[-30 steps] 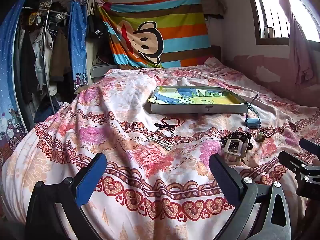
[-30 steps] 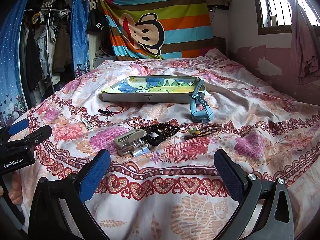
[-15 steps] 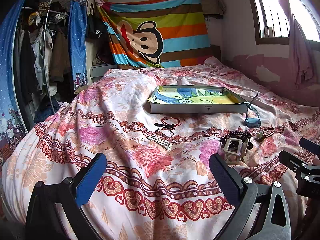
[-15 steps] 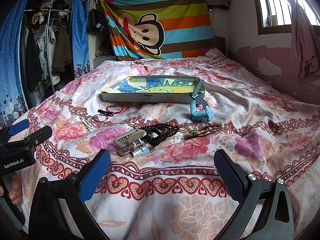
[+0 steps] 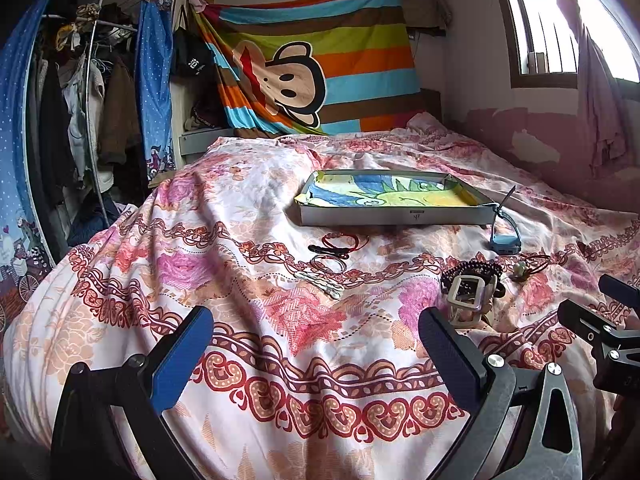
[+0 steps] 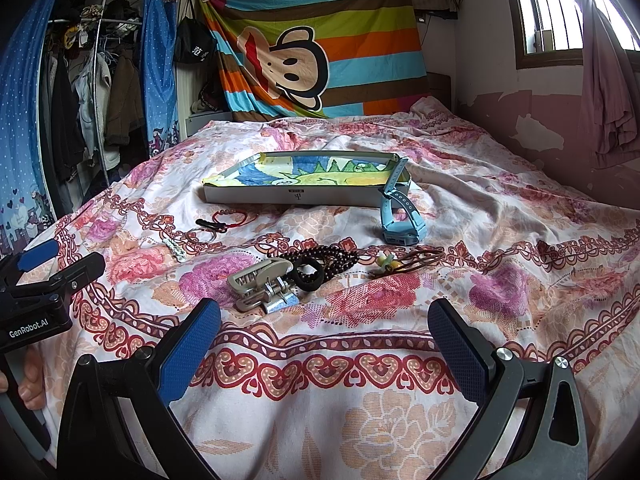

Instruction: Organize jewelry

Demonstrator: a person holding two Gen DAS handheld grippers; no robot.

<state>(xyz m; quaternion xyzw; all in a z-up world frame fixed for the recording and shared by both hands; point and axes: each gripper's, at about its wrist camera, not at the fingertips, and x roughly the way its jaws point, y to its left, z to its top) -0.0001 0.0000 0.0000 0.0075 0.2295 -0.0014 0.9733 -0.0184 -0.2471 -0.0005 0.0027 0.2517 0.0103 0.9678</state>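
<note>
Jewelry lies scattered on the floral bedspread in front of a shallow grey tray (image 6: 256, 198) lined with a coloured drawing. From left to right: a red cord bracelet (image 6: 230, 216), thin rings (image 6: 200, 237), a pale beaded strip (image 6: 175, 249), a metal watch band (image 6: 262, 285), dark bead strings (image 6: 324, 258), a brown cord with a green bead (image 6: 404, 261) and a blue watch (image 6: 400, 220) leaning on the tray. My left gripper (image 5: 316, 354) and right gripper (image 6: 324, 346) are both open and empty, above the near bedspread.
The tray (image 5: 394, 216) sits mid-bed. A clothes rack (image 5: 80, 100) with a blue curtain stands at the left. A striped monkey cloth (image 6: 312, 48) hangs behind the bed. A window (image 5: 560, 20) and pink wall are at the right.
</note>
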